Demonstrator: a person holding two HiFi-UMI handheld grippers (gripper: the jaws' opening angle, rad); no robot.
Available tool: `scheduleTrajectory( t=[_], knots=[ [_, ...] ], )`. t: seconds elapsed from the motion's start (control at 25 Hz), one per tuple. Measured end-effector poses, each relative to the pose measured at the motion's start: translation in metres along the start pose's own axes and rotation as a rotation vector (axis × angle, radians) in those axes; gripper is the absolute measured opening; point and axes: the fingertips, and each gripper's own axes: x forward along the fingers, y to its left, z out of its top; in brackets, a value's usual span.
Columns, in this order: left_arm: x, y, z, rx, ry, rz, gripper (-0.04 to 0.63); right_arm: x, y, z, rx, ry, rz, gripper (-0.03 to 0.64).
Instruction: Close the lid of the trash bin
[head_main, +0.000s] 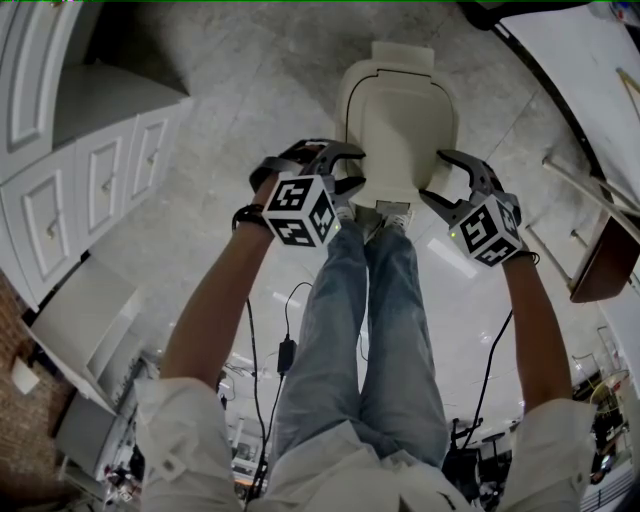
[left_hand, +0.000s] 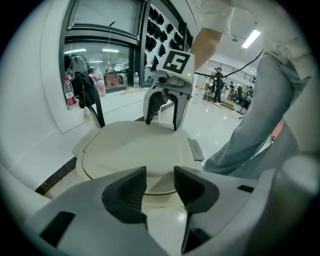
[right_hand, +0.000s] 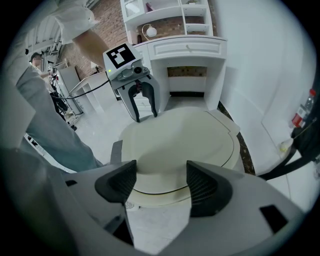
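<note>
The cream trash bin stands on the floor in front of me, its lid lying flat and closed on the body. My left gripper is at the lid's left edge, jaws apart with nothing between them. My right gripper is at the lid's right edge, also open and empty. The left gripper view has its own jaws just above the lid, with the right gripper tip-down on the far rim. In the right gripper view, its jaws hover over the lid, opposite the left gripper.
A grey tab sticks out at the bin's front, near the person's shoes. White cabinets stand to the left and a table with a chair to the right. A black cable lies on the floor. Bottles stand by the wall.
</note>
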Motion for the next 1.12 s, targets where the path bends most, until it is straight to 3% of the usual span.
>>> scheduleTrajectory(
  t=[0.84,0.96,1.12],
  knots=[
    [0.002,0.004,-0.001,-0.005,-0.008,0.038,0.164,0.002,-0.002,0.0,0.013,-0.015,-0.017,0.313],
    [-0.007,0.012,0.007,-0.005,-0.049,0.098,0.084,-0.007,-0.01,0.007,0.06,-0.07,-0.076,0.224],
    [-0.028,0.026,0.028,-0.032,-0.126,0.192,0.043,-0.035,-0.024,0.021,0.14,-0.162,-0.184,0.126]
  ],
)
